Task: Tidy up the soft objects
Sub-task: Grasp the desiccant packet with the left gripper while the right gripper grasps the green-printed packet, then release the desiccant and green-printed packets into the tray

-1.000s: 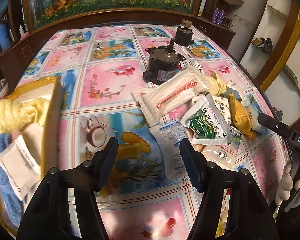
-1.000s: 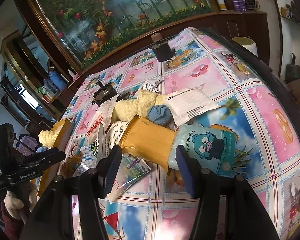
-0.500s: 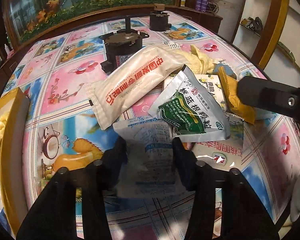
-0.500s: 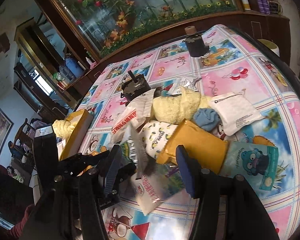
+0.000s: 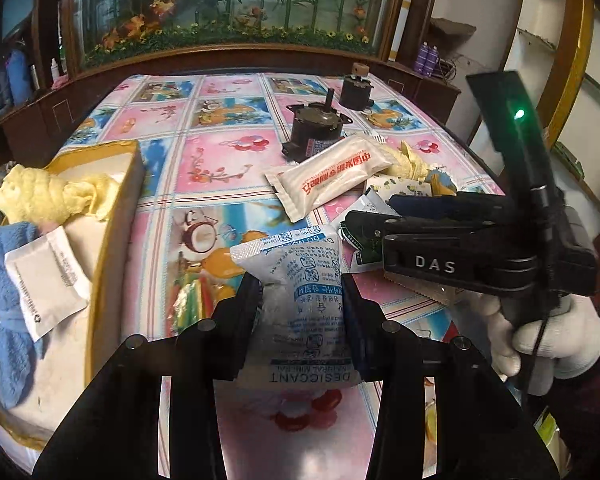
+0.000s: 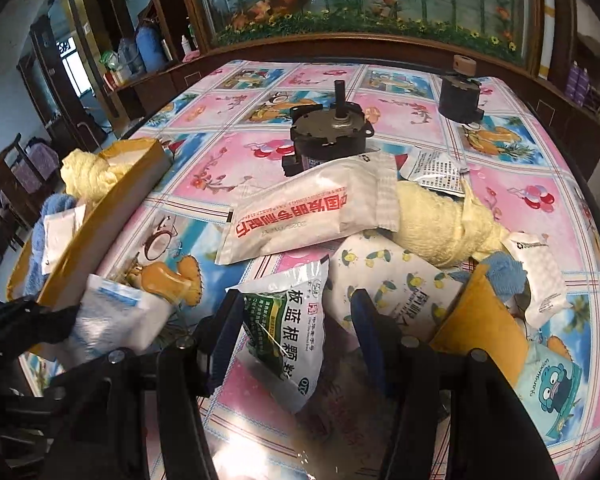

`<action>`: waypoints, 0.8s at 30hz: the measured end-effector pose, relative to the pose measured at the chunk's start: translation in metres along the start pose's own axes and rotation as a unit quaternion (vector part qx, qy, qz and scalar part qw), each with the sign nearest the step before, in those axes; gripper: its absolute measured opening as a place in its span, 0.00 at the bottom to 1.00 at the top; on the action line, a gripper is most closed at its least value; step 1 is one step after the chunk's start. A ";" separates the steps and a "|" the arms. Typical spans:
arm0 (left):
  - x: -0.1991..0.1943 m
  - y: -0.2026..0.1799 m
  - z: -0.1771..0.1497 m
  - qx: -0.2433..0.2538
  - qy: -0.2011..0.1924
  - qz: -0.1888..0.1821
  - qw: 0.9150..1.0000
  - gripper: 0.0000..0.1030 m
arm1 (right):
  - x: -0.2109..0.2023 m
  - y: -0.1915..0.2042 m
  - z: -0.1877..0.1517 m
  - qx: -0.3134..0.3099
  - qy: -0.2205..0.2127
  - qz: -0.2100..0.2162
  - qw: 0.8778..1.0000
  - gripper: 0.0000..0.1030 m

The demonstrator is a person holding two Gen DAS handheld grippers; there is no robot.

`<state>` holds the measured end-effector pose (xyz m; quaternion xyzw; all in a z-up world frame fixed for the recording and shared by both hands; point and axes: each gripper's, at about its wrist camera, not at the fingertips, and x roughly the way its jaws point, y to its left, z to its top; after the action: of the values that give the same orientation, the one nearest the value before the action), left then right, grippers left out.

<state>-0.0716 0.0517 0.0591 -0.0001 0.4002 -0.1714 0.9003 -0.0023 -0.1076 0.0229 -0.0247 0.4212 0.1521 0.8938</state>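
Glossy plastic tablecloth (image 5: 220, 152), fluffy yellow terry cloth (image 6: 440, 224), crinkled matt desiccant pouch (image 5: 300, 280), dull metal motor (image 6: 328, 128)

Home: aquarium (image 5: 228, 4), wooden cabinets (image 6: 168, 80), cartoon tablecloth (image 5: 220, 152).

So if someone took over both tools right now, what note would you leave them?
Left tool: shut on the desiccant packet, lifted off the pile.
Right tool: open around the green sachet; jaws have just been closing, no grip yet.
Done: yellow cloth, blue cloth and a white packet lie in the yellow box.
Left: white pouch with red print, second yellow cloth, patterned and other packs on the table.
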 end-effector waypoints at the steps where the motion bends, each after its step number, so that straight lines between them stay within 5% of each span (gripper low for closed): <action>1: -0.007 0.004 -0.002 -0.006 -0.006 0.000 1.000 0.39 | 0.001 0.002 0.000 -0.003 0.004 0.006 1.000 0.43; 2: -0.016 0.010 -0.003 -0.015 -0.012 -0.001 1.000 0.39 | 0.003 0.004 -0.001 -0.004 0.013 0.014 1.000 0.35; 7: -0.054 0.045 -0.012 -0.062 -0.043 0.012 0.997 0.39 | -0.001 0.012 -0.007 -0.004 0.028 0.031 0.999 0.31; 14: -0.084 0.092 -0.030 -0.106 -0.063 0.060 0.991 0.39 | -0.047 0.011 -0.005 0.046 -0.013 0.099 0.994 0.31; 24: -0.058 0.151 -0.046 -0.157 -0.016 0.132 0.979 0.40 | -0.065 0.114 0.026 -0.026 -0.019 0.185 0.982 0.31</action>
<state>-0.0939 0.2179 0.0492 -0.0918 0.4046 0.0138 0.9098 -0.0549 -0.0110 0.0989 0.0337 0.3975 0.3262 0.8570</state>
